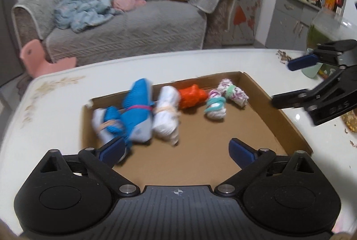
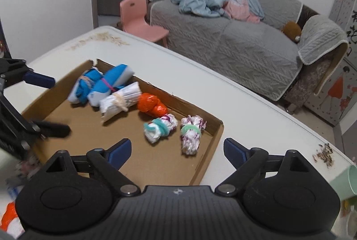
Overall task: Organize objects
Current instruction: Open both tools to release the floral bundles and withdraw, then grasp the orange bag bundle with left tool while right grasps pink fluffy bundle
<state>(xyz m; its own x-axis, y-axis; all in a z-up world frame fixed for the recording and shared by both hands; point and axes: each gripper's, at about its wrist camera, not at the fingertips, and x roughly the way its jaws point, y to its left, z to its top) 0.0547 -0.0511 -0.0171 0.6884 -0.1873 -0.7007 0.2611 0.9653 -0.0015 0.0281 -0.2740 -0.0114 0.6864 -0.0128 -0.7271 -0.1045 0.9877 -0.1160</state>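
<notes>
A shallow cardboard tray (image 1: 275, 119) (image 2: 215, 144) lies on the white table. Along its far side lie several rolled bundles: two blue-and-white ones (image 1: 138, 106) (image 2: 111, 84), a white one tied with a rubber band (image 1: 166, 115) (image 2: 121, 100), an orange one (image 1: 191, 96) (image 2: 151, 105), and two white-and-purple ones, one with a teal band (image 1: 215, 106) (image 2: 159, 128), one with a green band (image 1: 233, 93) (image 2: 191, 134). My left gripper (image 1: 176, 148) (image 2: 50, 104) hangs open over the tray's near left part with nothing between its pads. My right gripper (image 2: 177, 150) (image 1: 290, 83) is open and empty over the tray's right edge.
A pale green cup (image 2: 352, 177) and scattered seed shells (image 2: 323, 155) lie on the table to the right. A glass jar (image 1: 323, 26) stands at the far right. Another orange bundle (image 2: 9, 215) lies outside the tray. Behind the table are a grey sofa (image 1: 133, 26) and a pink chair (image 2: 138, 21).
</notes>
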